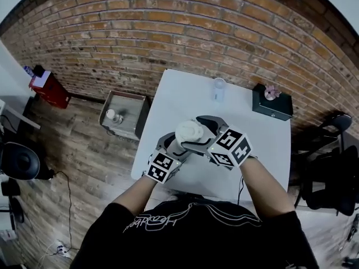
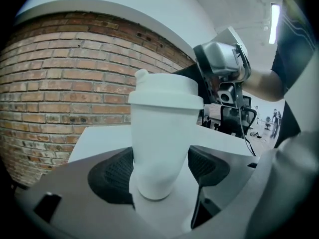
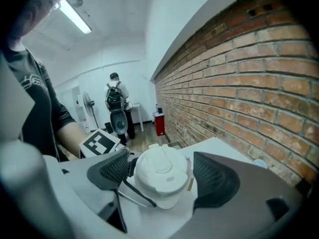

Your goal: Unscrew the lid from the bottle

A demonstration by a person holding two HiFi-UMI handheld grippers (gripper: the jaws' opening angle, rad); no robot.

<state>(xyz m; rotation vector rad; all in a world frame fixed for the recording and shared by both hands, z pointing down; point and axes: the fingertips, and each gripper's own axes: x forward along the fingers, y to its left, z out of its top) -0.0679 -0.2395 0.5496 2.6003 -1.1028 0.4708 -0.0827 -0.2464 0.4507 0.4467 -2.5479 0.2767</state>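
White bottle (image 2: 160, 148) clamped upright in my left fingers (image 2: 112, 176) over the table (image 1: 263, 144); my right fingers (image 3: 215, 180) stand apart around its lid (image 3: 162, 171), not gripping

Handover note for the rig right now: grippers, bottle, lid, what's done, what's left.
Left gripper: shut on the white plastic bottle, upright, over the white table.
Right gripper: open, jaws either side of the white screw lid, pads not pressing.
Done: bottle secured; lid sits on it, whether loosened I can't tell.
Left: close on the lid, twist it off.
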